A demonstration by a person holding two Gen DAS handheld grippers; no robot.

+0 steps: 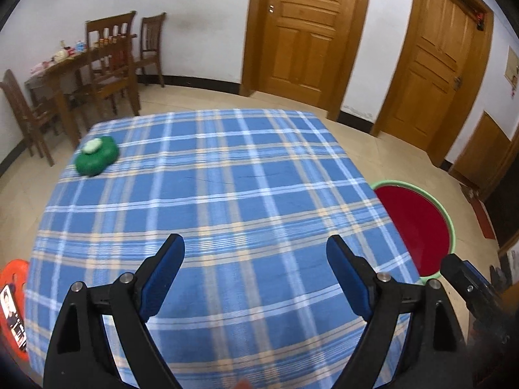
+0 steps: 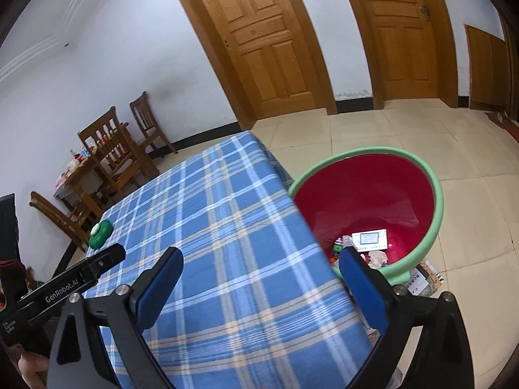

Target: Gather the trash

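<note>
A table with a blue plaid cloth [image 1: 227, 201] fills the left wrist view and shows in the right wrist view [image 2: 220, 227]. A green dish with a white lump [image 1: 96, 155] sits at its far left corner; it also shows in the right wrist view [image 2: 100, 234]. A red basin with a green rim [image 2: 434, 194] stands on the floor right of the table and holds a white box [image 2: 369, 240] and several scraps. The basin also shows in the left wrist view [image 1: 418, 227]. My left gripper [image 1: 255, 249] is open and empty over the table's near part. My right gripper [image 2: 261, 261] is open and empty above the table's right edge.
A wooden table with chairs [image 1: 97, 64] stands at the far left by the wall. Two wooden doors [image 1: 308, 32] are at the back. An orange stool with a phone [image 1: 13, 308] is at the left. Papers [image 2: 425, 278] lie on the floor by the basin.
</note>
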